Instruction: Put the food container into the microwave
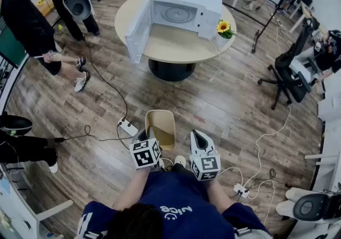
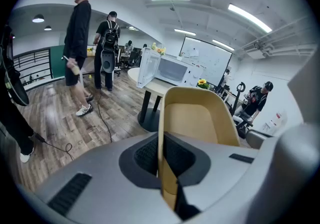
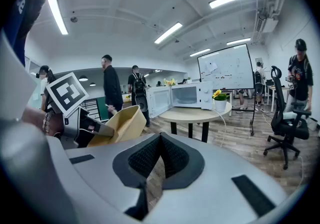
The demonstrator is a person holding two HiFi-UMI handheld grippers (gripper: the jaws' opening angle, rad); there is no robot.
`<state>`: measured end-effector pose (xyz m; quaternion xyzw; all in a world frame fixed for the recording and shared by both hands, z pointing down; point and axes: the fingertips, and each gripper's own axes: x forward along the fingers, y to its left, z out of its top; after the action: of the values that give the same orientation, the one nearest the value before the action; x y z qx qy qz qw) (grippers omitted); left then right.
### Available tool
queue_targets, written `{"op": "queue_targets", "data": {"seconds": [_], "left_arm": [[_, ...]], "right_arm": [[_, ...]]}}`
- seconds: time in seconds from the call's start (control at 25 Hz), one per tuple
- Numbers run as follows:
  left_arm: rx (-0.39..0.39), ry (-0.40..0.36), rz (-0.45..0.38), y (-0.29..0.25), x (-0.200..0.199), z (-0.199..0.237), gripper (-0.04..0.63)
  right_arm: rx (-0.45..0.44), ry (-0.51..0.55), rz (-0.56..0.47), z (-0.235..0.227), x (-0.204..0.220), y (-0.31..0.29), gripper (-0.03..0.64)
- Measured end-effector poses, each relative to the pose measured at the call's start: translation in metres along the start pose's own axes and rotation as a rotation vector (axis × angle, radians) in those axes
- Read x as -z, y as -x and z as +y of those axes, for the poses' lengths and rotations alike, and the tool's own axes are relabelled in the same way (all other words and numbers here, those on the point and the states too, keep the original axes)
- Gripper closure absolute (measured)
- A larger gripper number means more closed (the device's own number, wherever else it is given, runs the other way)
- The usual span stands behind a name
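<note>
A white microwave (image 1: 184, 11) stands on a round table (image 1: 176, 46) ahead of me, with its door (image 1: 137, 30) swung open to the left and the cavity showing. I hold a tan, empty food container (image 1: 160, 127) low in front of me. My left gripper (image 1: 148, 139) is shut on the container's near wall, and in the left gripper view the rim (image 2: 200, 118) runs up between the jaws. Beside the container, my right gripper (image 1: 199, 138) is shut on nothing; its view shows the container (image 3: 122, 123) to its left and the microwave (image 3: 187, 96) farther off.
A potted sunflower (image 1: 224, 27) stands at the table's right edge by the microwave. Cables and a power strip (image 1: 128, 126) lie on the wooden floor between me and the table. People (image 1: 32, 30) stand at the left. An office chair (image 1: 290, 81) is at the right.
</note>
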<state>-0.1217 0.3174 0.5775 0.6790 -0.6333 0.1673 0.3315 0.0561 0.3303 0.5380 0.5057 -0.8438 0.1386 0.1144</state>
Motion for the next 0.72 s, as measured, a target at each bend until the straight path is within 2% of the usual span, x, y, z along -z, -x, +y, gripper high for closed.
{"op": "queue_targets", "data": {"seconds": [0.32, 0.6, 0.64, 0.68, 0.72], "left_arm": [[0.026, 0.003, -0.005, 0.001, 0.010, -0.006, 0.591], [0.044, -0.016, -0.001, 0.004, 0.014, -0.008, 0.592], [0.049, -0.020, 0.000, 0.004, 0.015, -0.007, 0.591], [0.055, -0.024, -0.001, 0.004, 0.015, -0.007, 0.591], [0.062, -0.027, -0.003, 0.005, 0.015, -0.006, 0.591]], "right_arm": [[0.021, 0.025, -0.007, -0.008, 0.003, 0.009, 0.607], [0.101, 0.017, -0.032, -0.019, 0.000, 0.018, 0.603], [0.099, 0.012, -0.038, -0.018, -0.001, 0.018, 0.591], [0.090, 0.005, -0.042, -0.016, -0.002, 0.018, 0.550], [0.079, -0.004, -0.044, -0.013, -0.002, 0.018, 0.434]]}}
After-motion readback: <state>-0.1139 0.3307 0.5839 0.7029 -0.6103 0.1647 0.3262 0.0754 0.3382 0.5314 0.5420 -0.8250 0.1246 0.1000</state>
